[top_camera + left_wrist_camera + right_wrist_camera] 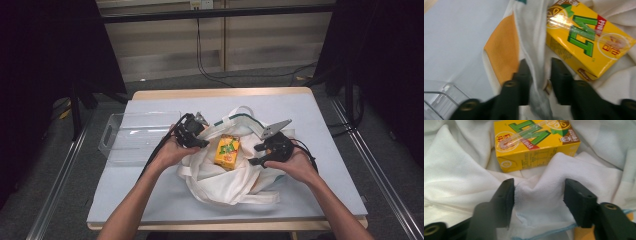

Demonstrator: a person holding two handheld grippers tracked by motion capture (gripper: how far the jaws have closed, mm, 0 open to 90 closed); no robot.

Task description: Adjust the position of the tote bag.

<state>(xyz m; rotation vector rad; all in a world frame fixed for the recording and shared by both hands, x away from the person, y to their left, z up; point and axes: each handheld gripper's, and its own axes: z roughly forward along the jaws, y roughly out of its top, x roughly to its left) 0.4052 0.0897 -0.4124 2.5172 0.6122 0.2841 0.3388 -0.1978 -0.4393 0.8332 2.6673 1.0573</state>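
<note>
A yellow carton [227, 151] lies at the middle of the high view on a white bag [225, 175], crumpled on the table [150, 195]. The left gripper [200, 139], just left of the carton, has its fingers [524, 75] pinching a fold of the bag's rim. The right gripper [260, 152], to the carton's right, has fingers [506, 195] clamped on a thick bunch of cloth. If the two pull unevenly, the thin fold could slip from the left fingers, or the cloth could tip the carton off the bag onto the table. A clear tray [135, 135] sits at left.
</note>
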